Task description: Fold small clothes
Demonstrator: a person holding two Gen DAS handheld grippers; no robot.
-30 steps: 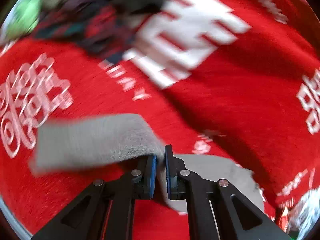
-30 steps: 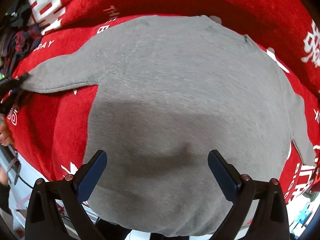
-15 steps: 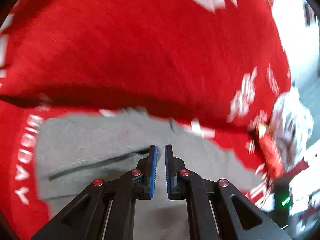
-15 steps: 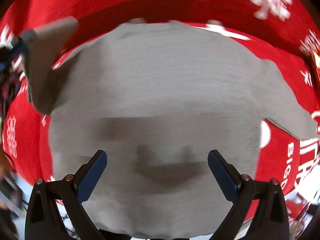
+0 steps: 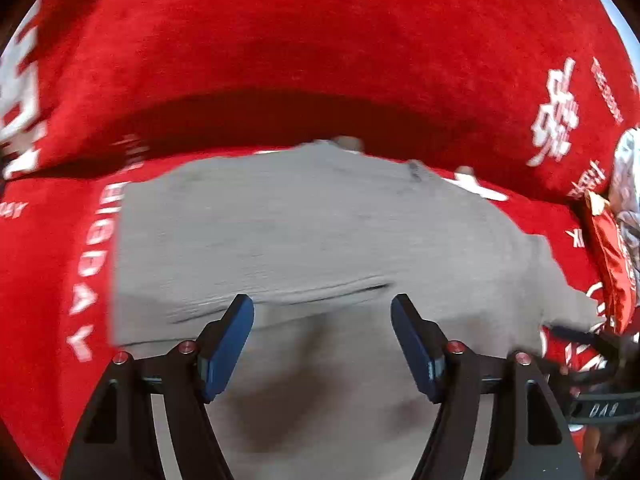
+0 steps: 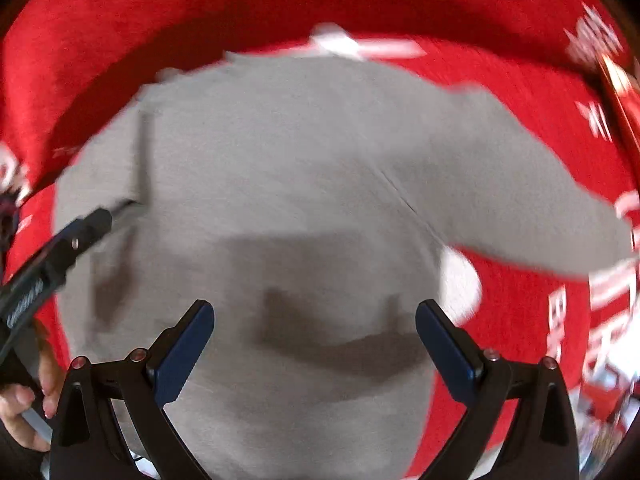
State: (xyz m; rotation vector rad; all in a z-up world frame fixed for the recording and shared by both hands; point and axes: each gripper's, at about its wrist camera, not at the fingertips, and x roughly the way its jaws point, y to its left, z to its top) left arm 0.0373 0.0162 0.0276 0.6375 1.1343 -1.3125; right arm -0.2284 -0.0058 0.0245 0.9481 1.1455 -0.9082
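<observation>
A small grey long-sleeved top (image 5: 304,232) lies flat on the red cloth (image 5: 320,40). My left gripper (image 5: 322,306) hovers over its lower body. Its jaws are opening, with nothing between them. One sleeve lies folded across the body, its edge (image 5: 304,294) just past the fingertips. My right gripper (image 6: 314,308) stands open above the same top (image 6: 300,160), gripping nothing. The other sleeve (image 6: 540,220) still sticks out to the right. In the right wrist view, one black finger (image 6: 88,224) of the left gripper reaches in over the folded sleeve.
The red cloth with white print (image 6: 560,100) covers the whole surface and rises in a fold behind the top. A red crinkly packet (image 5: 612,248) and something silvery (image 5: 628,184) sit at the right edge. A hand (image 6: 24,400) shows at the lower left.
The left gripper carried the sleeve across onto the top's body, then its jaws spread and let the sleeve go. The right gripper stayed open and shifted sideways over the top.
</observation>
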